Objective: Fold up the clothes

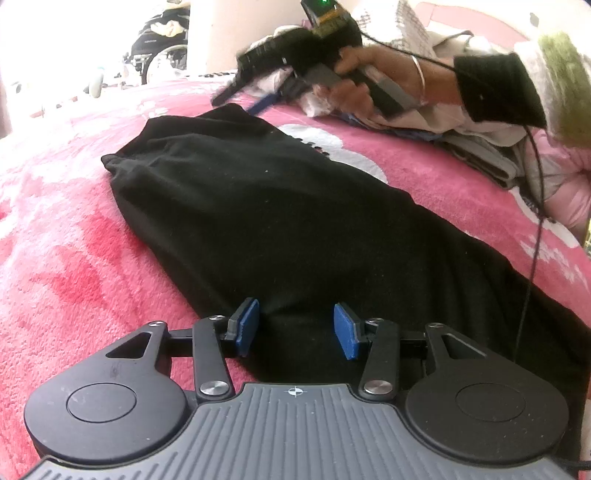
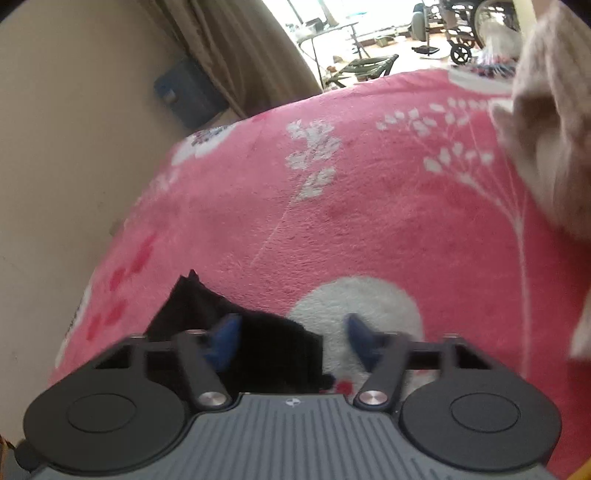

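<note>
The black garment [image 1: 280,206] lies folded into a long, soft band across the pink blanket [image 1: 74,258], running from about ten o'clock down to four o'clock in the left wrist view, its far end bunched into a rounded, slightly puckered corner. The cloth is matte and lint-flecked, with shallow creases. The left gripper [image 1: 296,328] sits low over the near end, its blue pads [image 1: 246,325] standing apart with a hump of the dark cloth between them; the pads do not appear to press on it. The blanket is a plush fleece, pink with red blotches and white sprigs and discs. At one o'clock a hand [image 1: 354,79] with a thin bangle and a dark cuff holds the right gripper [image 1: 255,70], blurred, over a heap of pale, crumpled clothes [image 1: 480,140]; a thin black cable [image 1: 532,251] trails down across the blanket's right side. In the right wrist view that gripper [image 2: 293,339] has its jaws parted and grips nothing, a pointed black corner of the garment [image 2: 207,306] lying beneath its left finger. A beige knit [image 2: 546,122], smeared by motion, intrudes at two o'clock and is cut off by the edge. A tan curtain [image 2: 236,55] and a wheelchair [image 2: 465,29] stand beyond, washed out by glare.
</note>
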Action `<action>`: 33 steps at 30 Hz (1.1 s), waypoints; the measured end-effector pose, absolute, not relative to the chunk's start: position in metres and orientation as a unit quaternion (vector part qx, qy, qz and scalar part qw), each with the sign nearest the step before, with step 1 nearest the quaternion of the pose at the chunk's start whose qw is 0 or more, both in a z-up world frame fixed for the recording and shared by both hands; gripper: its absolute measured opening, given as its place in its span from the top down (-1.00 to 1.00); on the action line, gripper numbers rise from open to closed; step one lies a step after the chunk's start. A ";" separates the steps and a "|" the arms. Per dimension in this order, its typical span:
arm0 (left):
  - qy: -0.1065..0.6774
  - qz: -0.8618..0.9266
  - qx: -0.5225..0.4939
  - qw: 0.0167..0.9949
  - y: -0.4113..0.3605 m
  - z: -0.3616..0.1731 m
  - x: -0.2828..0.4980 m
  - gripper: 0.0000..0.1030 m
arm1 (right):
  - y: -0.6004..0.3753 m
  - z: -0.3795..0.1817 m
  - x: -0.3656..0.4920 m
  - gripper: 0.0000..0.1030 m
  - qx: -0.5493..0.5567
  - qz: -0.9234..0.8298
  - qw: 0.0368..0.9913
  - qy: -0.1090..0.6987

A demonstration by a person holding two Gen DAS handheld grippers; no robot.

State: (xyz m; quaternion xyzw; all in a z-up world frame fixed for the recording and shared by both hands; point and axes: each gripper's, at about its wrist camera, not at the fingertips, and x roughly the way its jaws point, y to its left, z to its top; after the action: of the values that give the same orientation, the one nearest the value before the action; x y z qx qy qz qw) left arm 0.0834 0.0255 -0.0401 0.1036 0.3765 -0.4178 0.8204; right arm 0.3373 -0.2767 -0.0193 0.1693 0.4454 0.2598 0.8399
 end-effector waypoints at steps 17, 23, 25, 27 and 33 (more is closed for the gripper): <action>0.375 -0.413 0.102 0.823 0.028 -0.038 0.077 0.10 | -0.300 -0.011 0.328 0.83 0.263 0.196 0.888 0.323; 0.375 -0.413 0.103 0.824 0.024 -0.039 0.079 0.10 | -0.282 -0.008 0.318 0.80 0.155 0.148 0.892 0.397; 0.375 -0.409 0.099 0.826 0.024 -0.040 0.079 0.10 | -0.305 0.003 0.303 0.80 0.166 0.104 0.904 0.381; 0.374 -0.403 0.098 0.829 0.024 -0.040 0.077 0.10 | -0.333 0.028 0.277 0.80 0.161 0.068 0.918 0.356; 0.369 -0.386 0.106 0.839 0.017 -0.033 0.081 0.10 | -0.398 0.109 0.172 0.80 0.107 -0.002 0.948 0.300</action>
State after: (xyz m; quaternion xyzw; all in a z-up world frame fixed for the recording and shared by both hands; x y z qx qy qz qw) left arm 0.0807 0.0175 -0.0327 0.1056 0.3694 -0.3858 0.8388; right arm 0.1724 -0.3977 0.1094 0.1070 0.3002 -0.0019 0.9478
